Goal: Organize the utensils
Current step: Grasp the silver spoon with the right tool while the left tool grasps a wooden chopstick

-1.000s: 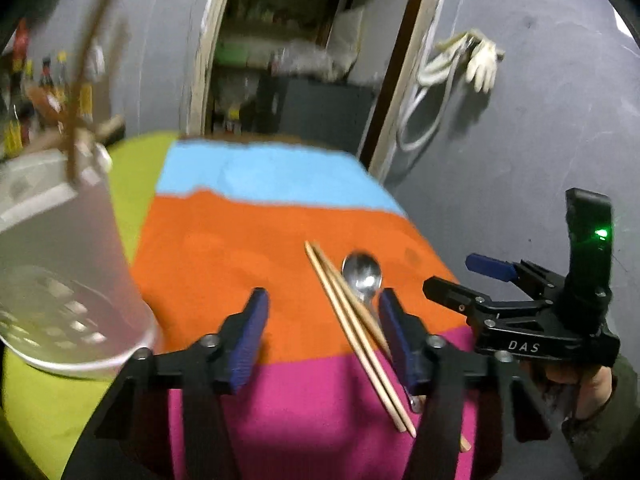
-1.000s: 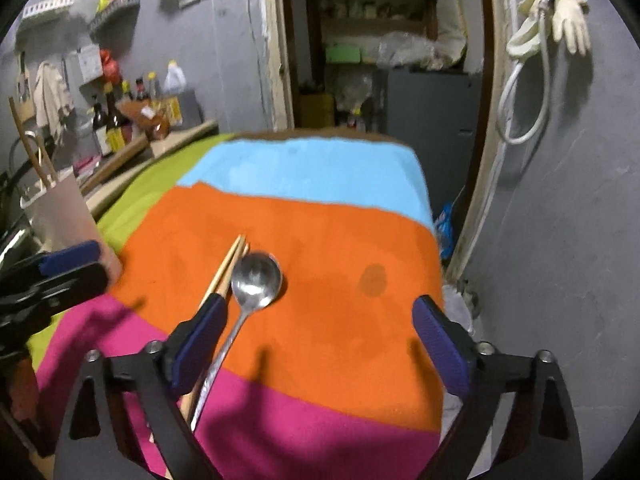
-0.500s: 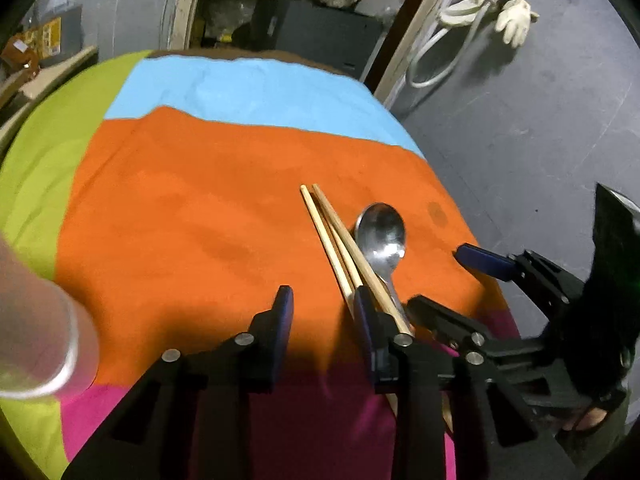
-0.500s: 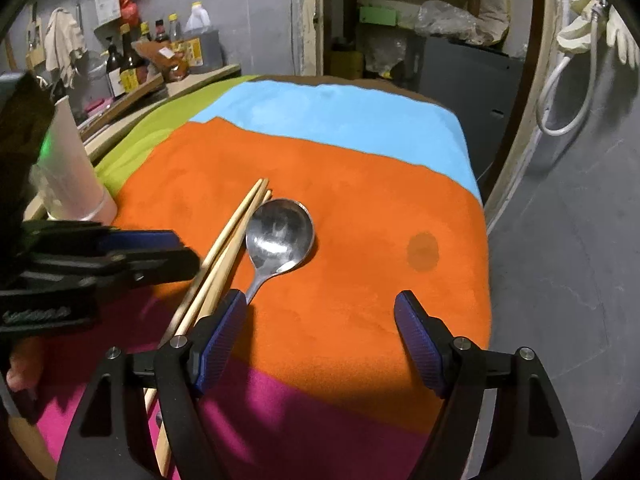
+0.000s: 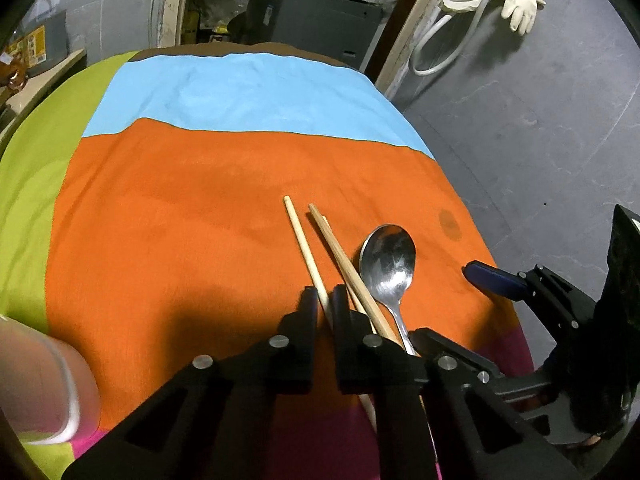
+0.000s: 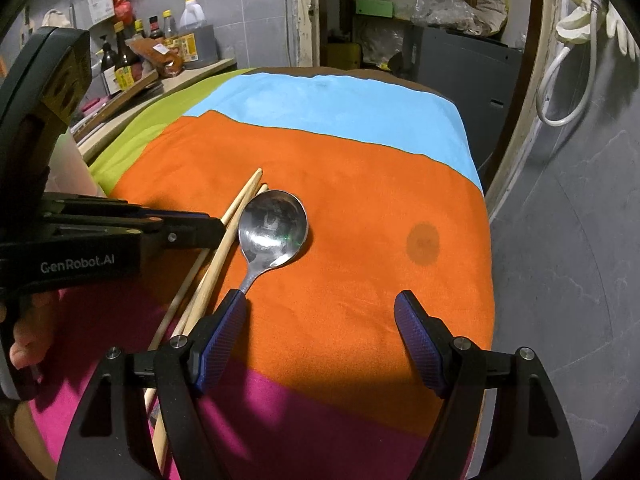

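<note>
Wooden chopsticks [image 5: 306, 246] and a metal spoon [image 5: 388, 260] lie on the orange band of a striped cloth [image 5: 200, 200]. My left gripper [image 5: 325, 304] is shut on one chopstick, which runs between its fingers; another chopstick [image 5: 344, 264] lies just to its right. My right gripper [image 6: 320, 332] is open and empty, low over the cloth, its left finger beside the spoon's handle [image 6: 254, 276]. The spoon bowl [image 6: 274, 226] and chopsticks [image 6: 224, 248] also show in the right wrist view, with the left gripper [image 6: 212, 228] on them.
A translucent white cup [image 5: 36, 384] stands at the left on the cloth's green edge. Bottles and boxes [image 6: 160, 48] sit on a shelf at the far left. The table's right edge [image 6: 486, 240] drops to a grey floor. A doorway lies beyond.
My left gripper has come down over the chopsticks and closed from open onto one of them. My right gripper has moved lower and closer to the spoon, still open.
</note>
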Demonstrator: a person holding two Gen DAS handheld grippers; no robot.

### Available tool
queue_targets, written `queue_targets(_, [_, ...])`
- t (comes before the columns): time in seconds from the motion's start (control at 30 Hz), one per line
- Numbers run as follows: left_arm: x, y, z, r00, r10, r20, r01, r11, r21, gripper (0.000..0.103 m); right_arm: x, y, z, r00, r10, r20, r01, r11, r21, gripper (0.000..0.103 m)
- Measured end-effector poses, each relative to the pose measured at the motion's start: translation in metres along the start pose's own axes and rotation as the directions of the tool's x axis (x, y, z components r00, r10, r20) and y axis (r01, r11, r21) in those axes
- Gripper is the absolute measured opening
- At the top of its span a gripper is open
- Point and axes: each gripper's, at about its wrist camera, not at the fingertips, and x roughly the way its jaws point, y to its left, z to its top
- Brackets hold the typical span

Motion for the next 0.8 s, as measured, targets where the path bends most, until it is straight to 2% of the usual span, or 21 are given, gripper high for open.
queue_targets(0.23, [-0.006,0.0,-0.007,1.0,-0.007,-0.026,0.008,1.0,0.028,0.004,0.006,0.013,0.006,1.0,0.002,-0.002,-0.002,0.999,-0.049,0.076])
queue_targets(0.33, [-0.004,0.0,-0.004,0.999,-0.01,-0.039,0.011,1.0,0.022,0.004,0.015,0.017,0.013,1.0,-0.022,-0.014,0.021,0.997,-0.07,0.072])
queue_targets(0.53, [0.0,-0.002,-0.001,0.999,0.001,-0.054,0.0,1.0,0.023,0.007,0.023,0.014,0.022,1.0,-0.008,-0.025,0.006,0.999,-0.05,0.065])
queue_targets(0.67, [0.003,-0.004,0.003,0.998,0.015,-0.059,-0.013,1.0,0.025,0.008,0.026,0.016,0.025,0.999,-0.006,-0.037,0.004,0.999,-0.047,0.065])
queue_targets(0.8, [0.003,0.001,0.006,0.997,-0.003,-0.077,0.003,1.0,0.002,0.006,0.03,0.017,0.028,0.998,0.012,-0.055,-0.015,0.999,-0.045,0.068])
